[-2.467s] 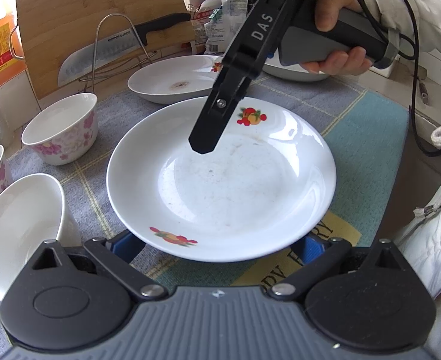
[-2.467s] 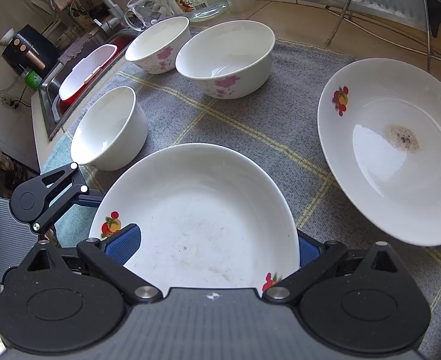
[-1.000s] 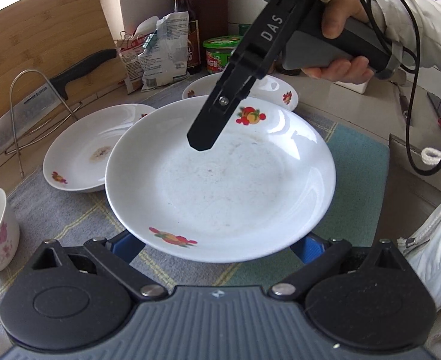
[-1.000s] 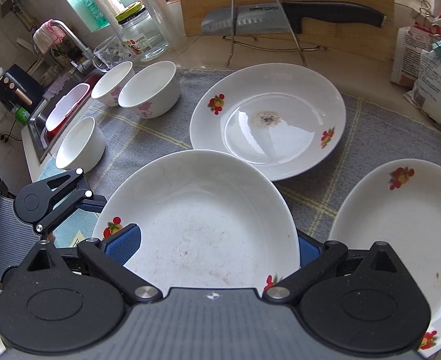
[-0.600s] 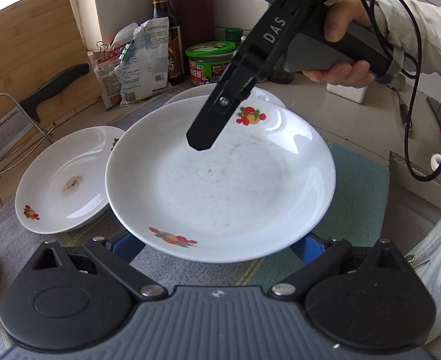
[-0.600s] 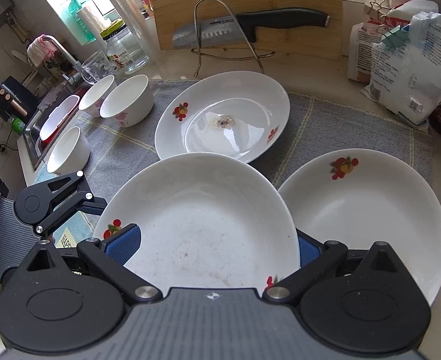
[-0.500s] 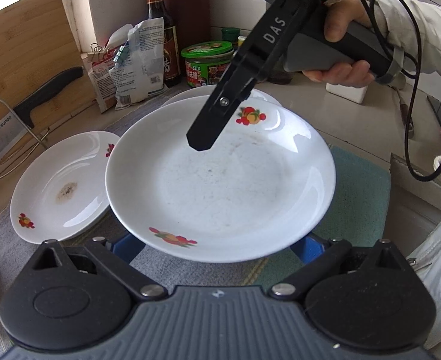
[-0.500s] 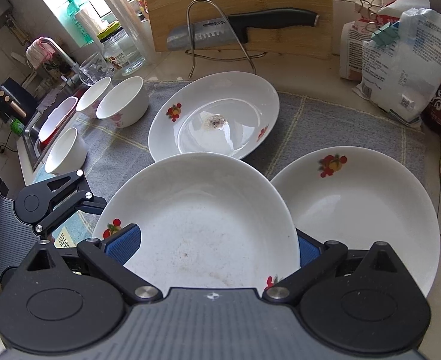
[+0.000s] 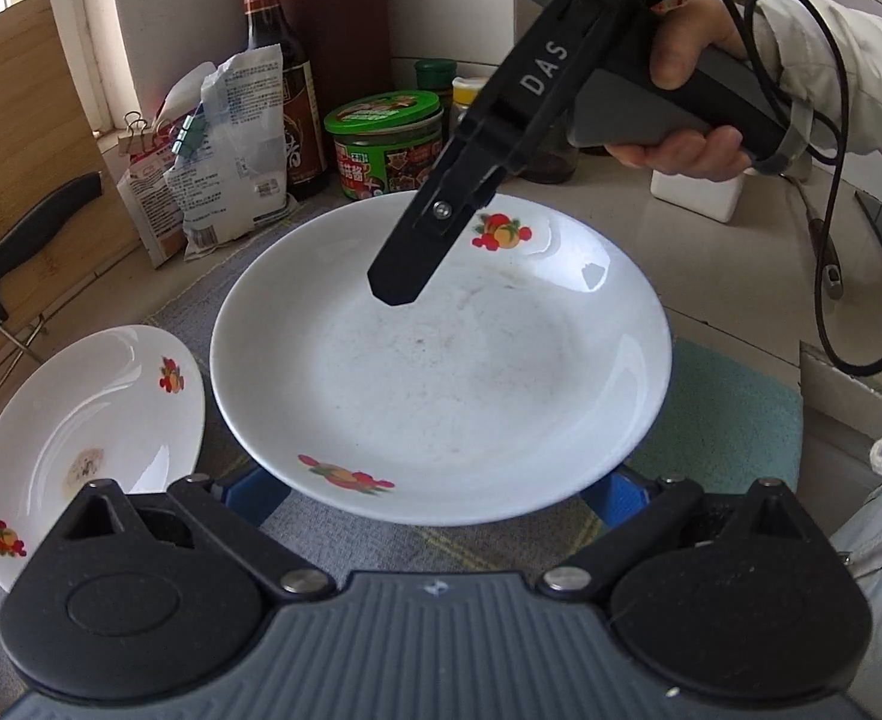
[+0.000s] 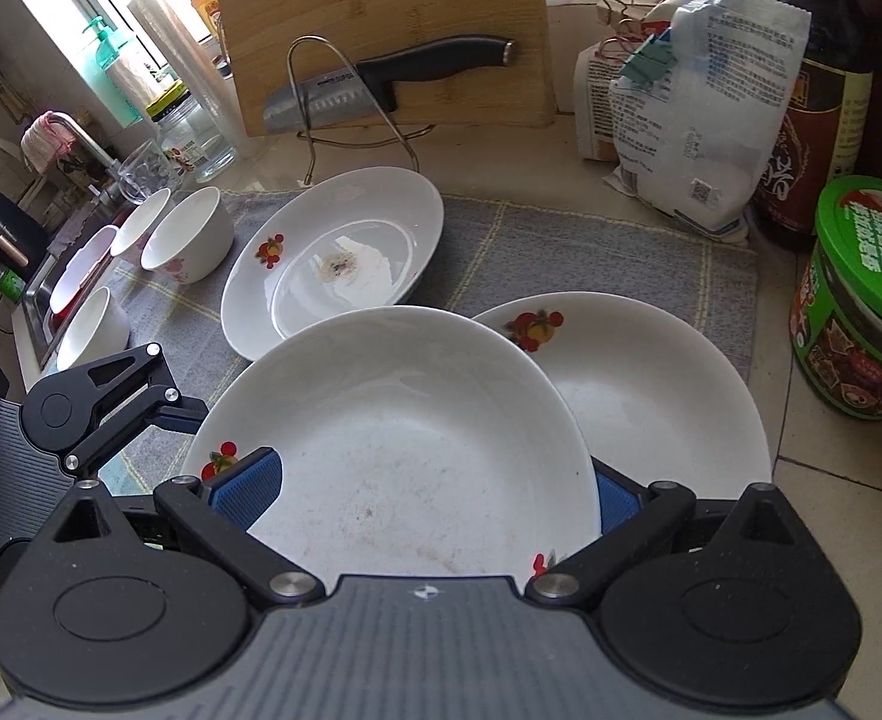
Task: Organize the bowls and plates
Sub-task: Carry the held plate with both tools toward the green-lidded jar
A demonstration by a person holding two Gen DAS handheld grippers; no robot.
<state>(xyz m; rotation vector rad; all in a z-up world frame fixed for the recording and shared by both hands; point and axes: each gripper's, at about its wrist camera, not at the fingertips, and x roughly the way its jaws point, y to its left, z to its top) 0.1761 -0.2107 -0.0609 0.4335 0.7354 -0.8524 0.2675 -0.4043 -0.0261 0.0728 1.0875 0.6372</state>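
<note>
Both grippers hold one white plate [image 9: 441,372] with fruit prints between them, lifted clear of the grey cloth [image 10: 561,252] on the counter: the left gripper [image 9: 435,501] has its blue pads on either side of the plate's near rim, and the right gripper [image 10: 429,495] clamps the opposite rim, one black finger [image 9: 417,264] reaching over the plate's inside in the left wrist view. A hand [image 9: 687,120] in a pale sleeve grips the right tool's handle. In the right wrist view the held plate partly overlaps a second plate [image 10: 651,396] lying on the cloth near its right edge, close beside a green-lidded jar [image 10: 861,300]. A third plate [image 10: 339,258] with a brown stain in its centre lies toward the cloth's middle. Three bowls [image 10: 186,237] stand at the cloth's left edge, by the sink. Behind, a knife [image 10: 393,81] rests on a wire stand against a bamboo board [image 10: 381,6]
</note>
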